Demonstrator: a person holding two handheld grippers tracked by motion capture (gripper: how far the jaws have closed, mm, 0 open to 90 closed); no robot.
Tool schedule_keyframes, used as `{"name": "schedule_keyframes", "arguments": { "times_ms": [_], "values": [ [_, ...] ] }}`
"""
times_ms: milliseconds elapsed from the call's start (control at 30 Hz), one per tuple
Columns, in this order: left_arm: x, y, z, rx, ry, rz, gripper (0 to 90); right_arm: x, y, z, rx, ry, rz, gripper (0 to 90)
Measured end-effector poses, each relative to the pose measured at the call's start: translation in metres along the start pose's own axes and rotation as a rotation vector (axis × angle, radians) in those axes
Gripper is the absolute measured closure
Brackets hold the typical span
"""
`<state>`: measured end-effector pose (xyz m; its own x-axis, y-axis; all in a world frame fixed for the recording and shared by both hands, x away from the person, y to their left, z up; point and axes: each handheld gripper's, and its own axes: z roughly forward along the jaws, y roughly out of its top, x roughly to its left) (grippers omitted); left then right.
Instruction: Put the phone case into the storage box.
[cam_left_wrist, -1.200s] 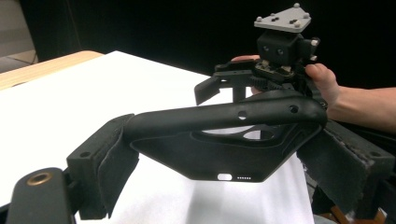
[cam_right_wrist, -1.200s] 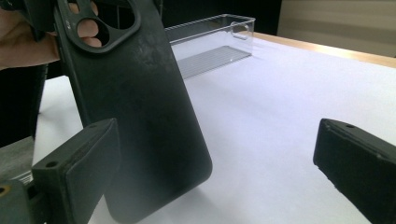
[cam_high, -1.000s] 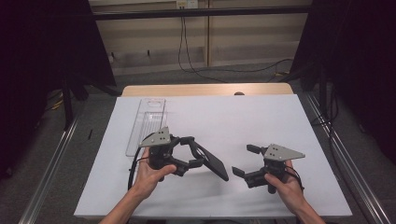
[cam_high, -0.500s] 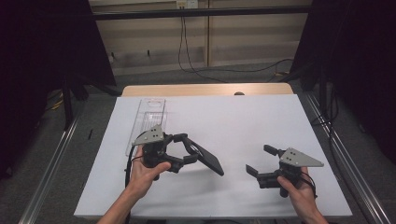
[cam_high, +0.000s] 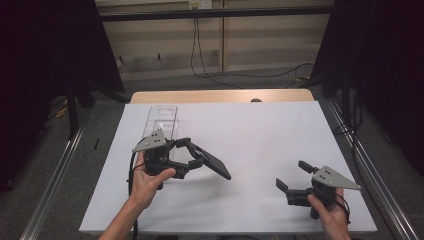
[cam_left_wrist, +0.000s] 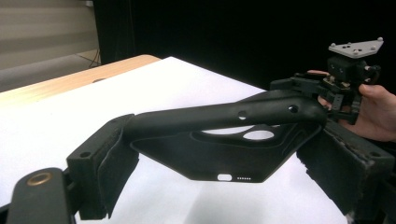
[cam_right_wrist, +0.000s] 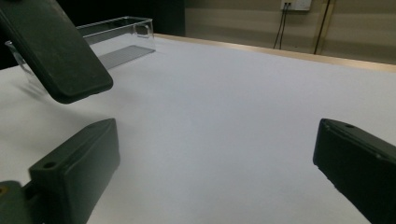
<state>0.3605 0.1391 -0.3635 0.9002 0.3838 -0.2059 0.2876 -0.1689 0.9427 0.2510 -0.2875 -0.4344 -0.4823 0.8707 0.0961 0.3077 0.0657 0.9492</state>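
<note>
A black phone case (cam_high: 214, 165) hangs tilted above the white table cover, clamped across its width by my left gripper (cam_high: 194, 155) at the left of centre. In the left gripper view the case (cam_left_wrist: 224, 140) spans both jaws, its hollow side down and its camera cut-out showing. My right gripper (cam_high: 294, 177) sits low near the front right corner, open, with nothing between its jaws. In the right gripper view, one corner of the case (cam_right_wrist: 56, 56) shows at the upper left, off the table.
A clear plastic tray (cam_high: 162, 122) lies on the white cover (cam_high: 260, 135) behind my left gripper, also seen as a tray (cam_right_wrist: 116, 37) far left. A bare wooden table edge (cam_high: 220, 96) runs along the back. Metal rails flank both sides.
My right gripper has drawn away to the front right, away from the case. My left gripper has shifted a little left and back, still carrying the case.
</note>
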Motion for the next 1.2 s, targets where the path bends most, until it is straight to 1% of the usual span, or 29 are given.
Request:
{"name": "schedule_keyframes", "arguments": {
  "times_ms": [33,200,300,367,433,500,533,567,700,800,867,933,967,1000,1033,1133,1200],
  "values": [
    [0.000,0.001,0.000,-0.003,0.008,-0.006,13.3,-0.001,-0.001,-0.002,-0.004,-0.008,0.002,0.3],
    [0.002,0.002,-0.003,-0.006,0.015,-0.011,13.4,-0.005,-0.002,-0.008,-0.034,-0.027,0.007,0.0],
    [0.004,0.003,-0.005,-0.005,0.032,-0.011,13.3,-0.006,-0.002,-0.009,-0.046,-0.035,0.005,0.0],
    [0.005,0.004,-0.007,-0.003,0.040,-0.013,13.4,-0.006,-0.003,-0.009,-0.048,-0.033,0.003,0.0],
    [0.005,0.006,-0.009,-0.004,0.052,-0.009,13.4,-0.007,-0.004,-0.010,-0.045,-0.032,-0.009,0.0],
    [0.005,0.009,-0.012,-0.010,0.063,-0.009,13.4,-0.007,-0.004,-0.010,-0.046,-0.036,0.001,0.0],
    [0.005,0.011,-0.014,-0.012,0.069,-0.003,13.3,-0.007,-0.005,-0.011,-0.046,-0.037,0.001,0.0],
    [0.005,0.012,-0.015,-0.016,0.073,-0.008,13.3,-0.007,-0.005,-0.011,-0.046,-0.037,-0.002,0.0],
    [0.007,0.017,-0.019,-0.019,0.101,0.000,13.4,-0.007,-0.005,-0.012,-0.054,-0.033,-0.003,0.0],
    [0.009,0.019,-0.021,-0.021,0.110,-0.006,13.3,-0.007,-0.005,-0.013,-0.056,-0.033,-0.007,0.0],
    [0.011,0.020,-0.021,-0.014,0.120,-0.009,13.3,-0.006,-0.005,-0.012,-0.051,-0.038,-0.003,0.0],
    [0.012,0.021,-0.021,-0.018,0.131,-0.014,13.3,-0.006,-0.006,-0.011,-0.040,-0.031,-0.024,0.0],
    [0.012,0.022,-0.021,-0.020,0.137,-0.017,13.3,-0.006,-0.006,-0.011,-0.040,-0.024,-0.020,0.0],
    [0.013,0.022,-0.022,-0.015,0.138,-0.015,13.3,-0.006,-0.006,-0.011,-0.040,-0.025,-0.020,0.0],
    [0.013,0.023,-0.023,-0.011,0.152,-0.010,13.3,-0.006,-0.006,-0.012,-0.042,-0.028,-0.024,0.0],
    [0.016,0.026,-0.024,-0.008,0.170,-0.006,13.3,-0.006,-0.006,-0.012,-0.049,-0.033,-0.014,0.0],
    [0.018,0.028,-0.024,-0.008,0.181,-0.012,13.3,-0.007,-0.007,-0.012,-0.046,-0.031,-0.018,0.0]
  ]
}}
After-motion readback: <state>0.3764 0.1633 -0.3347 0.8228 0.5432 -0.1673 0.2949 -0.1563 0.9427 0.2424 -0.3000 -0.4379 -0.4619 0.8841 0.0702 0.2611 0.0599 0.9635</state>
